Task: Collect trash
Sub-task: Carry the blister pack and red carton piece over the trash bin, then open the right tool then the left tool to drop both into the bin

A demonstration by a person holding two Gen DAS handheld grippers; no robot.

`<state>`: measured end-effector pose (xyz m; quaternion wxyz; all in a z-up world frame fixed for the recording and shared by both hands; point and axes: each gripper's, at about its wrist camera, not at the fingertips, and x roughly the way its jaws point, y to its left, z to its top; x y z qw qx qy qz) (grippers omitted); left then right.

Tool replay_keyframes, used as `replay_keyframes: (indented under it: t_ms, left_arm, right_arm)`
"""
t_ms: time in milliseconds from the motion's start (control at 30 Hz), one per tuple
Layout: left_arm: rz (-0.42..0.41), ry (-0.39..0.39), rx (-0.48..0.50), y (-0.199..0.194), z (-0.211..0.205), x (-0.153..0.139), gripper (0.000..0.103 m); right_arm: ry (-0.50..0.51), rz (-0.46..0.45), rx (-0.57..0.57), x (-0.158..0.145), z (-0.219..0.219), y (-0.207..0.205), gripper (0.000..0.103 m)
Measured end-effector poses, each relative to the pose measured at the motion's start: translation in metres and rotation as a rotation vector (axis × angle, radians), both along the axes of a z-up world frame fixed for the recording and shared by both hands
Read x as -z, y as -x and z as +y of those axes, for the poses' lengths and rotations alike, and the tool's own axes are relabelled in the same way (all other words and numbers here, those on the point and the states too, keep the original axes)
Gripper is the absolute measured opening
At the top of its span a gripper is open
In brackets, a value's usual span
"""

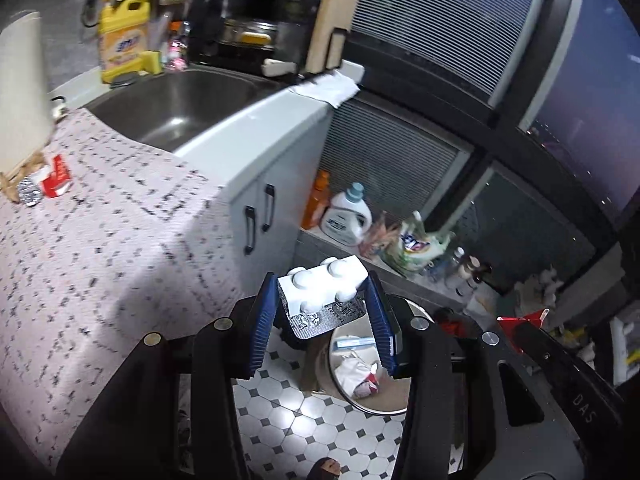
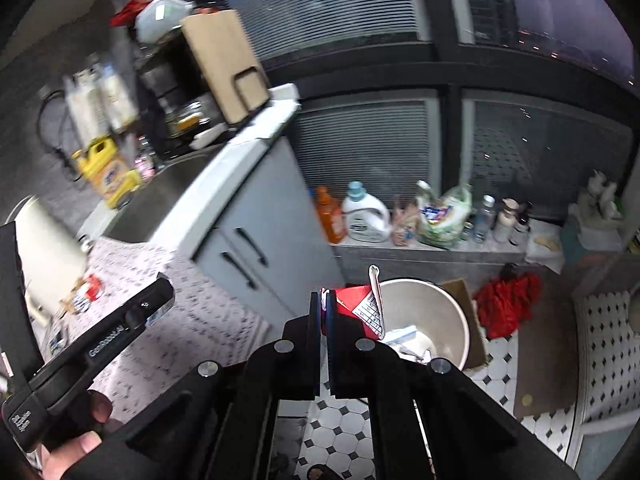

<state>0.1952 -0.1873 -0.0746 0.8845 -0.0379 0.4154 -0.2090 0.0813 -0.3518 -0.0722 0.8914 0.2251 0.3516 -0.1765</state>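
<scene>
The left gripper (image 1: 326, 312) holds its blue ribbed fingers (image 1: 262, 332) part-way apart, pressed against the two sides of a white blister pack (image 1: 324, 288) with domed bubbles and a silver foil back, tilted between them. Just below it, at five o'clock, the round trash bin (image 1: 372, 408) stands on the black-and-white tiled floor (image 1: 304, 412) with crumpled paper and wrappers inside. At ten o'clock from the gripper stretches the patterned countertop (image 1: 100, 248), where a red-and-white packet (image 1: 56, 178) lies beside a foil scrap at the far left edge; at eleven o'clock sits the steel sink (image 1: 180, 104), with a yellow detergent jug (image 1: 122, 36) behind it. The right gripper (image 2: 323, 300) has its fingers closed tight, pinching the edge of a red carton (image 2: 358, 306) whose white printed flap sticks up at one o'clock. The same bin (image 2: 424, 300) lies directly beyond the carton, at about two o'clock. At eight o'clock in the right wrist view, a hand (image 2: 76, 448) grips the other tool's handle over the countertop.
</scene>
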Motion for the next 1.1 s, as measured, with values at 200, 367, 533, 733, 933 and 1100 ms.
replay_keyframes:
  t_ms: [200,367,533,733,933,1100]
  left_arm:
    - [0.033,0.008,0.088,-0.012,-0.031,0.018,0.044]
    - [0.062,0.005,0.131,-0.023,-0.052,0.035,0.044]
    - [0.082,-0.002,0.152,-0.027,-0.066,0.046,0.044]
    - [0.113,-0.006,0.193,-0.023,-0.087,0.054,0.044]
    - [0.138,0.003,0.253,-0.013,-0.117,0.061,0.044]
    - [0.156,0.015,0.308,-0.003,-0.140,0.065,0.045]
  right_arm:
    - [0.004,0.029,0.083,0.017,-0.025,-0.002,0.004]
    - [-0.020,0.043,0.123,0.031,-0.041,-0.004,0.007]
    - [-0.037,0.047,0.165,0.038,-0.053,0.005,0.034]
    - [-0.039,0.084,0.221,0.043,-0.068,0.025,0.034]
    - [-0.030,0.111,0.281,0.045,-0.086,0.049,0.035]
    - [-0.031,0.118,0.314,0.046,-0.097,0.066,0.035]
